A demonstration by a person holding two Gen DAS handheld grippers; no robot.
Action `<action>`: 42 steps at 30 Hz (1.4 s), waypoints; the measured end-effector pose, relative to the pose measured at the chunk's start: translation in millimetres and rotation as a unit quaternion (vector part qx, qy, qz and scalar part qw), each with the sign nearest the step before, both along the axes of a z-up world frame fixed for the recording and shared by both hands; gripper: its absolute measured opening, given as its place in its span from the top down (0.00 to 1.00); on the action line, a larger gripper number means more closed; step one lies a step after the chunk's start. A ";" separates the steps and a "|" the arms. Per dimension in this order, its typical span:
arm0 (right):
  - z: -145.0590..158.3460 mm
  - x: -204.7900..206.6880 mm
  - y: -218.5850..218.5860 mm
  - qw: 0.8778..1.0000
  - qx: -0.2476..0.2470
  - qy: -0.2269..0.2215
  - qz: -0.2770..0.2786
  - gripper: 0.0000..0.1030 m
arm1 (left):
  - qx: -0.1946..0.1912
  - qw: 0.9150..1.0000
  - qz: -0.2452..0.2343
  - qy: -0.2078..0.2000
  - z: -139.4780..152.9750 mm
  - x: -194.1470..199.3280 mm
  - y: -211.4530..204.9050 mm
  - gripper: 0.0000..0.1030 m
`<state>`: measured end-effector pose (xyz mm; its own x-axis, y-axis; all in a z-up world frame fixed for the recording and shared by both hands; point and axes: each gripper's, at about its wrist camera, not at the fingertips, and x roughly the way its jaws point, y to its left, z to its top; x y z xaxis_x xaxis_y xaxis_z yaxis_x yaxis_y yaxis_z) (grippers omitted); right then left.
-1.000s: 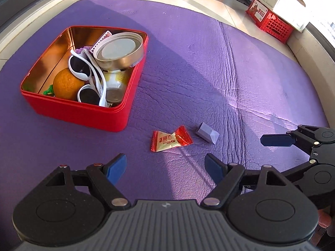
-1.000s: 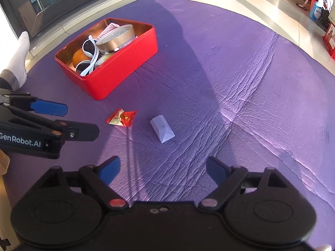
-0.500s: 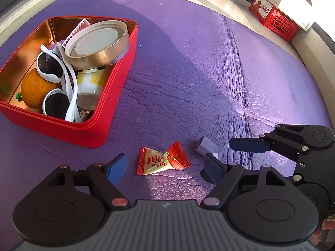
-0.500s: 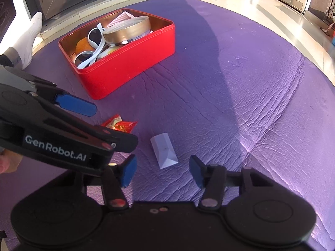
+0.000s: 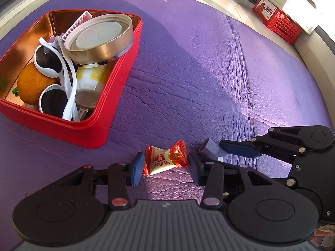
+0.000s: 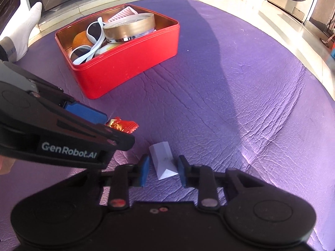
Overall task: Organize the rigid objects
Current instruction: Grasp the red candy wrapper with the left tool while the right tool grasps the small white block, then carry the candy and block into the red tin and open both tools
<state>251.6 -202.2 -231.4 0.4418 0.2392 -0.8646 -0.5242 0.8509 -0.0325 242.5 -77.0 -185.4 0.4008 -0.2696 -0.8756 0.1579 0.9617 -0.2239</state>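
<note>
Starting with the left wrist view: left gripper [image 5: 165, 168] low over the purple leather mat [image 5: 209, 73], jaws spread either side of a red-and-cream candy [image 5: 165, 161] lying flat on the mat; the blue pads sit just beside the wrapper ends, and contact cannot be told. Red tin box [image 5: 100, 133] sits up-left of the candy, gold inside, open top. Inside it: white sunglasses [image 5: 60, 73] draped across the middle, an orange [image 5: 31, 83] at the left under them, a glass jar [image 5: 92, 83] on its side, a big gold-rimmed lid [image 5: 102, 39] tilted on top of the jar, and a pink comb [image 5: 77, 23] poking up behind the lid. Right gripper [image 5: 211, 152] comes in from the right, one blue pad beside a small grey block [image 5: 209, 149] on the mat, just right of the candy. Right wrist view: right gripper [image 6: 162, 170] down at the mat [image 6: 230, 83], jaws parted around the white-grey block [image 6: 163, 163], narrow gaps each side, not pinching. Left gripper body fills the left side, its pad [image 6: 83, 110] next to the candy [image 6: 121, 124], far finger hidden. Red tin box [image 6: 129, 62] well beyond, with the sunglasses [image 6: 94, 41], orange [image 6: 79, 39], gold lid [image 6: 129, 28] and pink comb [image 6: 123, 13] inside. A white sock [image 6: 23, 29] shows at far left off the mat.
</note>
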 end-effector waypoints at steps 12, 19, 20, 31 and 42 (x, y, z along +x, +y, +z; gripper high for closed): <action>10.4 -16.6 3.9 1.000 -0.004 0.011 -0.023 0.82 | 0.010 1.000 -0.017 -0.007 16.7 -7.3 1.1 0.76; 28.2 -24.8 -3.7 0.997 0.031 0.021 -0.074 0.82 | 0.013 1.000 -0.013 -0.008 33.9 -18.3 11.7 0.79; 31.0 -26.4 -3.3 0.996 0.034 0.020 -0.077 0.82 | 0.013 1.000 -0.012 -0.009 36.4 -19.7 13.7 0.80; 80.2 -38.6 16.4 0.993 0.080 0.001 -0.091 0.82 | 0.020 0.999 0.011 -0.036 87.9 -42.1 50.8 0.80; 127.2 -38.9 53.0 0.991 0.102 -0.027 -0.079 0.81 | 0.011 0.997 0.038 -0.072 132.3 -48.4 94.6 0.80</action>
<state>212.7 -149.2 -104.1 0.5323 0.3303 -0.7794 -0.3855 0.9143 0.1241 194.1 17.5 -53.1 0.5411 -0.2153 -0.8129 0.1129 0.9765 -0.1835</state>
